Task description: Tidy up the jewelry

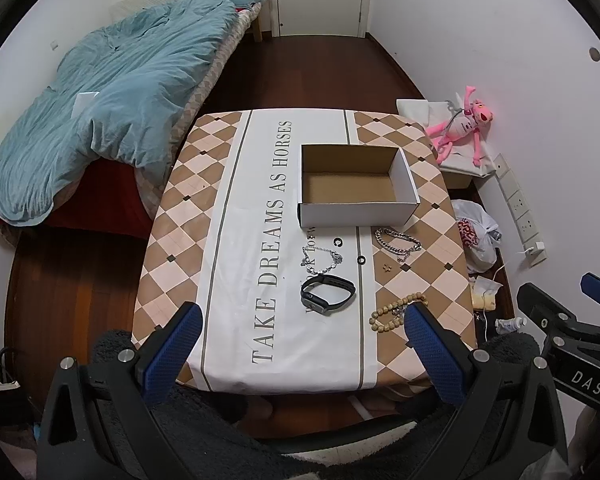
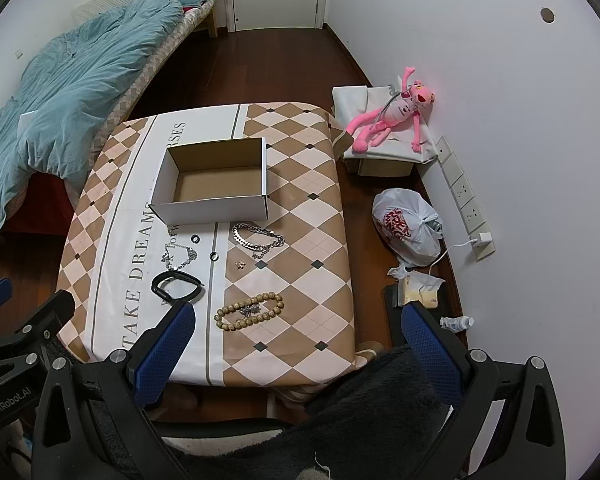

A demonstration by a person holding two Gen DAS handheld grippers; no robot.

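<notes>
An empty cardboard box (image 1: pixel 356 184) (image 2: pixel 216 184) stands open on the table's far half. In front of it lie a chunky silver chain (image 1: pixel 398 242) (image 2: pixel 256 238), a thin silver bracelet (image 1: pixel 322 258) (image 2: pixel 179 258), two small black rings (image 1: pixel 361 260) (image 2: pixel 214 256), tiny gold earrings (image 2: pixel 241 265), a black smartwatch (image 1: pixel 327 293) (image 2: pixel 176 285) and a wooden bead bracelet (image 1: pixel 396 312) (image 2: pixel 249 311). My left gripper (image 1: pixel 304 316) hovers open above the table's near edge, holding nothing. Further right, my right gripper (image 2: pixel 296 316) is open too and holds nothing.
The table (image 1: pixel 180 264) wears a checked cloth with lettering. A bed with a blue duvet (image 1: pixel 112 96) lies to the left. On the floor at the right are a pink plush toy (image 2: pixel 392 118), a white plastic bag (image 2: pixel 406 226), a tissue pack (image 2: pixel 418 294) and a wall power strip (image 2: pixel 466 200).
</notes>
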